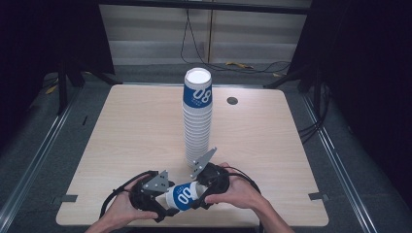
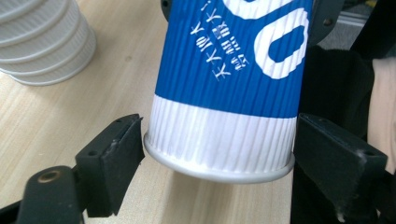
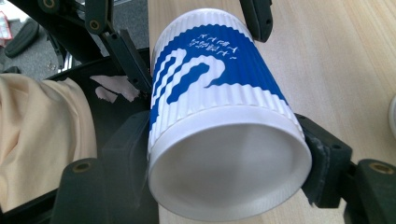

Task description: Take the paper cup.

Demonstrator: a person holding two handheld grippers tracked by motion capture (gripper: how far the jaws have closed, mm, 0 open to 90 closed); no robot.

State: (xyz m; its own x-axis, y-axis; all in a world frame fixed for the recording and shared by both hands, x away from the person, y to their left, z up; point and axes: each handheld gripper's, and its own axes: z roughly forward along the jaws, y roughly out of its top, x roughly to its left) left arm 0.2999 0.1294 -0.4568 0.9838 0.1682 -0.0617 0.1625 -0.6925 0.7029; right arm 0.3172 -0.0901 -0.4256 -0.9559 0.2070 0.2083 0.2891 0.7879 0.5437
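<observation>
A blue and white ribbed paper cup (image 1: 183,196) lies on its side between my two grippers, just above the table's front edge. My left gripper (image 1: 167,203) holds its rimmed end: in the left gripper view the cup (image 2: 224,93) sits between the jaws of my left gripper (image 2: 219,149), the right jaw pressed against it and the left jaw just meeting the rim. My right gripper (image 1: 198,188) is shut on the other end. In the right gripper view the cup's white end (image 3: 229,172) faces the camera, squeezed by both jaws of my right gripper (image 3: 229,177).
A tall stack of upside-down cups (image 1: 197,121) stands mid-table just behind the grippers, and its base (image 2: 42,42) is at the upper left of the left gripper view. The wooden table (image 1: 131,126) has a round cable hole (image 1: 232,100) behind the stack.
</observation>
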